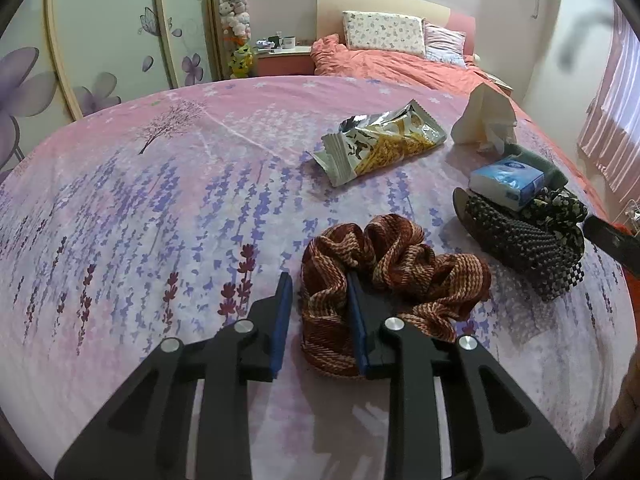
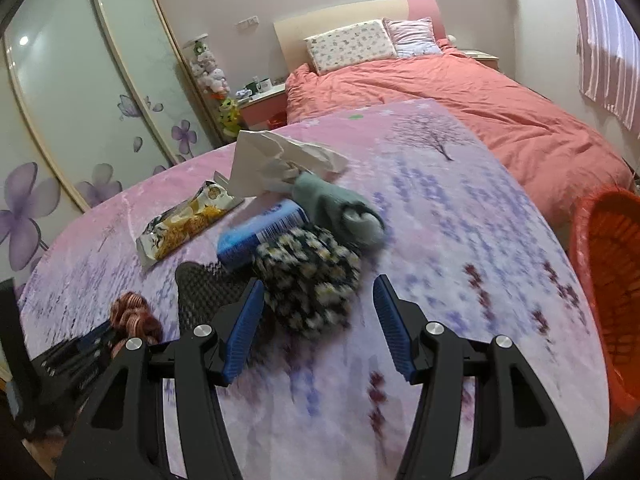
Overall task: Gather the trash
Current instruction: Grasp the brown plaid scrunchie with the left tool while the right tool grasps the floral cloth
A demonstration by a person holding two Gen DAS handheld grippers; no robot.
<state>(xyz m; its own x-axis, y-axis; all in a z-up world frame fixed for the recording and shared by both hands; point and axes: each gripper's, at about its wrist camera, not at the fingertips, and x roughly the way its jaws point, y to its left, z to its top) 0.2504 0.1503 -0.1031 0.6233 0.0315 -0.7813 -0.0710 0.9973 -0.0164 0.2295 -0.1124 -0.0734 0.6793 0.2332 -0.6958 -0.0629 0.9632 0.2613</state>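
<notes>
A silver and yellow snack wrapper (image 1: 380, 142) lies on the pink floral table cover (image 1: 140, 220); it also shows in the right wrist view (image 2: 188, 220). A crumpled white paper (image 1: 484, 116) lies behind it, also seen from the right wrist (image 2: 280, 160). A blue tissue pack (image 1: 508, 180) rests on dark cloths. My left gripper (image 1: 320, 284) is open, its jaws on either side of an edge of a brown knitted scrunchie (image 1: 392, 276). My right gripper (image 2: 320, 292) is open, just before a black floral scrunchie (image 2: 308, 276).
A black mesh mat (image 1: 520, 240) and a grey-green cloth (image 2: 340, 208) lie by the tissue pack. An orange basket (image 2: 608, 300) stands at the table's right. A bed with an orange duvet (image 2: 480, 100) and a sliding wardrobe (image 2: 80, 100) are behind.
</notes>
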